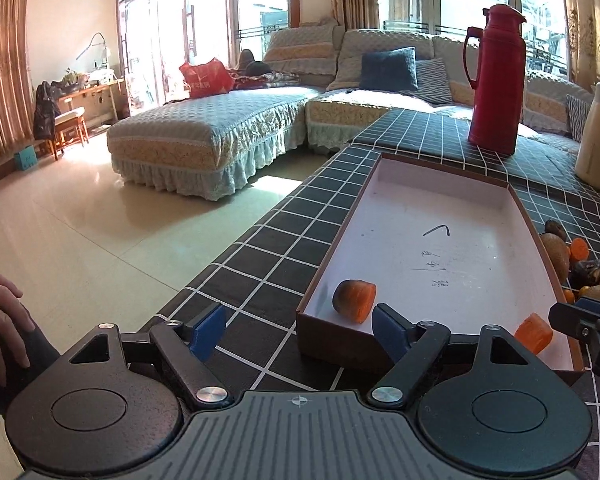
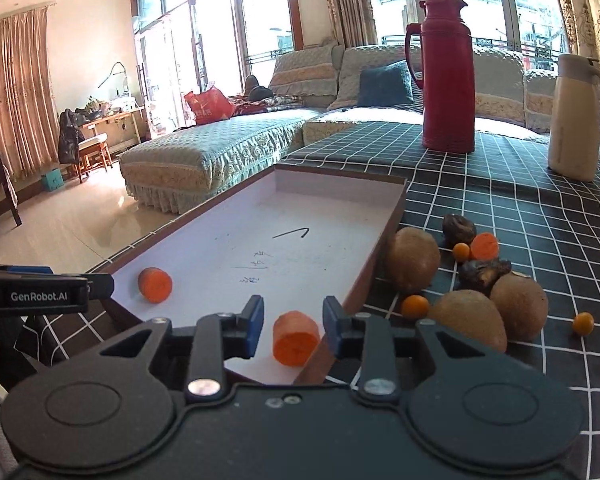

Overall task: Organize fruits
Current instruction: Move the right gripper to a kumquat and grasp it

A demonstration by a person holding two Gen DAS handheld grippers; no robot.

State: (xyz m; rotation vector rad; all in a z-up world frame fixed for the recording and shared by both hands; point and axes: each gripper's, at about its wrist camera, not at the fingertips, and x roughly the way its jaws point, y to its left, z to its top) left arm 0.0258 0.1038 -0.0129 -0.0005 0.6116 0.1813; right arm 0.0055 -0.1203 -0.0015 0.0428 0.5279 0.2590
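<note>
Now both carrot pieces lie in the box, near its close end. Right gripper: jaws part open, a carrot chunk sits right between and just ahead of them, cut face toward the camera. Pads do not appear to press it; gaps show on both sides, so I read it as let go inside the box, not held. Its short axis runs roughly along the line the jaws point.

Left gripper: jaws wide apart, nothing between them. Other carrot piece lies just ahead and slightly right of center, nearer the right pad, lying on its side with its cut face turned right.

Relation that matters next: the loose pile on the table sits to the right of the right jaws, outside the box wall: kiwis, small orange fruits, dark dried ones, another carrot slice. Right hand is clearly nearer; a swing right over the box edge looks like the next reach. Left jaws would have to cross the whole box.

View differences: right wrist shows the full pile and the left gripper's side at the left edge; left wrist shows only a sliver of the pile at the far right, plus a hand on the grip. Flask stands beyond the box, well apart.
</note>
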